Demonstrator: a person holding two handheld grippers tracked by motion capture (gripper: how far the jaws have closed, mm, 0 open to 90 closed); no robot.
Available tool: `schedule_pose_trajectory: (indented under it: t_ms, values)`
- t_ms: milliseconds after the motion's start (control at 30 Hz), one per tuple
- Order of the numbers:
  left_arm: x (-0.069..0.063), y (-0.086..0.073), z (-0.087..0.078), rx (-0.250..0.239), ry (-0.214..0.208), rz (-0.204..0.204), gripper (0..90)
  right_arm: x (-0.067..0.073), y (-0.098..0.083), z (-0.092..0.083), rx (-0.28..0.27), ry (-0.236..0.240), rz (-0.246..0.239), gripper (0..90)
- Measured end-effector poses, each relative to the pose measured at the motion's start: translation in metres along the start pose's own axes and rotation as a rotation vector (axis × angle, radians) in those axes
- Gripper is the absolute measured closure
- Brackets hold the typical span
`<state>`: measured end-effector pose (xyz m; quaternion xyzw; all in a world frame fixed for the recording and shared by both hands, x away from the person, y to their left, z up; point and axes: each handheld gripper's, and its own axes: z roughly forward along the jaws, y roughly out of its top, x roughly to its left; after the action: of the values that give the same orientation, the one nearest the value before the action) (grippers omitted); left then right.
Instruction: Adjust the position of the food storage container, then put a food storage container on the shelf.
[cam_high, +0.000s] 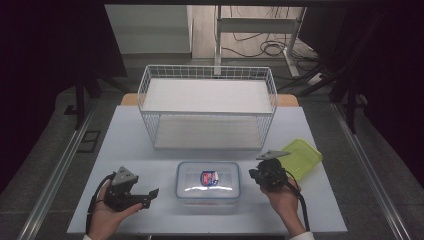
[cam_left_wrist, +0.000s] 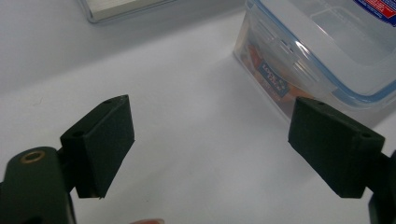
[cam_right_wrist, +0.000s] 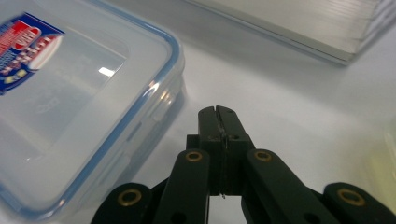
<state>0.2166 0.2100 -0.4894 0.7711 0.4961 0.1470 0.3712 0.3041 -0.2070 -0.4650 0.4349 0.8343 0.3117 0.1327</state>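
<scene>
White table (cam_high: 130, 135) stands on a grey floor, with dark curtains at both sides and cables behind. On it a wire basket (cam_high: 207, 107) sits at the far side, a clear plastic container (cam_high: 208, 183) with blue-edged lid lies in the near middle, and a green lid (cam_high: 301, 157) is to its right. The left gripper (cam_high: 148, 196) rests low beside the container, tilted toward it, jaws spread wide with nothing between. The right gripper (cam_high: 259, 174) is just beside the container's right edge, pointing down, jaws pressed together on nothing.
</scene>
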Motion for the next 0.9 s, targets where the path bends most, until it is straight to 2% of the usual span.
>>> schedule_pose_trajectory:
  t_ms: [133, 167, 200, 233, 267, 367, 400, 433, 467, 633, 700, 767, 900]
  values:
    - [0.000, 0.000, -0.002, -0.006, -0.010, -0.008, 14.1, -0.003, -0.014, -0.013, -0.011, 0.029, 0.012, 89.5]
    - [0.001, 0.000, -0.002, -0.007, -0.014, -0.015, 14.1, -0.006, -0.023, -0.019, -0.030, 0.055, 0.023, 83.5]
    - [0.001, 0.000, -0.002, -0.008, -0.016, -0.020, 14.1, -0.006, -0.023, -0.019, -0.030, 0.055, 0.023, 83.5]
    - [0.002, -0.001, -0.003, -0.009, -0.021, -0.028, 14.1, -0.007, -0.025, -0.022, -0.035, 0.076, 0.035, 78.4]
    - [0.002, -0.001, -0.003, -0.013, -0.025, -0.036, 14.1, -0.010, -0.029, -0.025, -0.059, 0.107, 0.056, 69.7]
    - [0.004, 0.000, -0.003, -0.020, -0.046, -0.064, 14.1, -0.015, -0.035, -0.030, -0.102, 0.157, 0.108, 45.5]
    - [0.004, 0.000, -0.003, -0.020, -0.046, -0.064, 14.1, -0.015, -0.035, -0.030, -0.102, 0.157, 0.108, 45.5]
    - [0.004, 0.000, -0.003, -0.021, -0.048, -0.068, 14.0, -0.015, -0.036, -0.030, -0.114, 0.174, 0.124, 37.7]
    - [0.004, 0.000, -0.002, -0.022, -0.049, -0.070, 14.2, -0.015, -0.036, -0.029, -0.113, 0.176, 0.128, 35.2]
    - [0.005, 0.001, -0.001, -0.023, -0.058, -0.073, 14.4, -0.012, -0.035, -0.027, -0.097, 0.186, 0.119, 28.7]
    - [0.005, 0.001, 0.000, -0.028, -0.069, -0.083, 14.6, -0.012, -0.035, -0.027, -0.101, 0.208, 0.126, 26.7]
    - [0.006, 0.003, 0.001, -0.033, -0.093, -0.101, 15.3, -0.014, -0.035, -0.027, -0.112, 0.251, 0.147, 24.7]
    - [0.005, 0.005, 0.003, -0.038, -0.121, -0.128, 15.2, -0.016, -0.033, -0.028, -0.131, 0.274, 0.164, 23.2]
